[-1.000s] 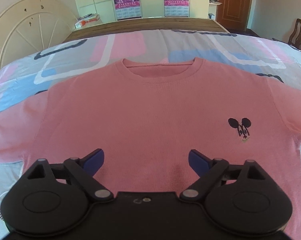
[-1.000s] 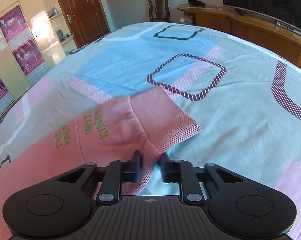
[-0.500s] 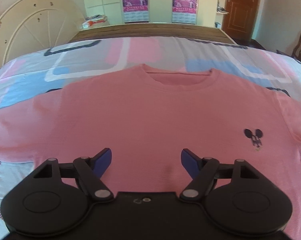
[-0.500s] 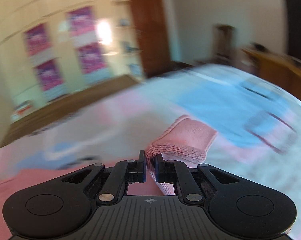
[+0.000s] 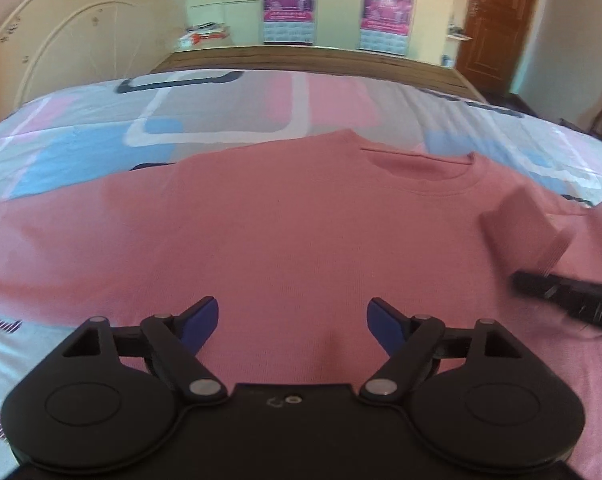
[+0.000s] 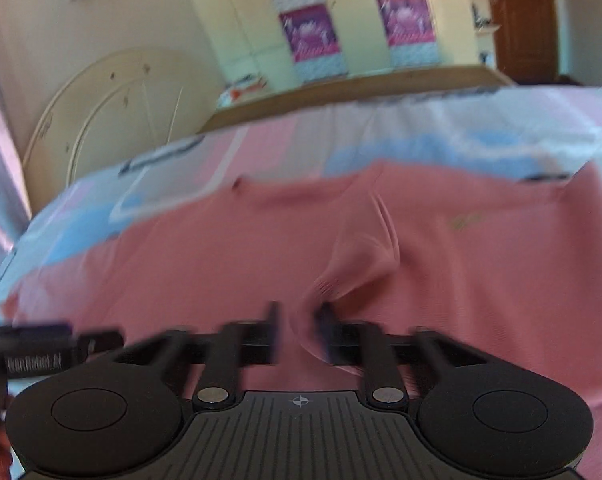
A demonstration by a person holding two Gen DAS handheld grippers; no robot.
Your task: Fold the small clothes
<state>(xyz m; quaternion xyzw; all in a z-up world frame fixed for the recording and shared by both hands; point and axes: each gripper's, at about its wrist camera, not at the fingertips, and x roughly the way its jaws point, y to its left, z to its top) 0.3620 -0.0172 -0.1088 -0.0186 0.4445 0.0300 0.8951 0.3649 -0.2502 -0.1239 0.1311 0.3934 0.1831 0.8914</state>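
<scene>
A pink sweater (image 5: 293,224) lies flat on the bed, neck hole toward the far side. My left gripper (image 5: 292,322) is open and empty, low over the sweater's lower body. My right gripper (image 6: 299,322) is shut on the sweater's sleeve cuff (image 6: 357,264), holding it over the sweater's chest. In the left wrist view the folded-in sleeve (image 5: 521,224) hangs above the right side of the body, with the right gripper (image 5: 569,300) below it. The right wrist view is blurred by motion.
The bed has a patterned pink, blue and white cover (image 5: 221,116). A wooden bed edge (image 5: 309,62) runs along the far side. A cream round headboard (image 5: 73,48) stands at far left, a brown door (image 5: 497,20) at far right.
My right gripper has carried the sleeve from the bed's right side inward over the sweater's body. My left gripper has shifted left and stays open.
</scene>
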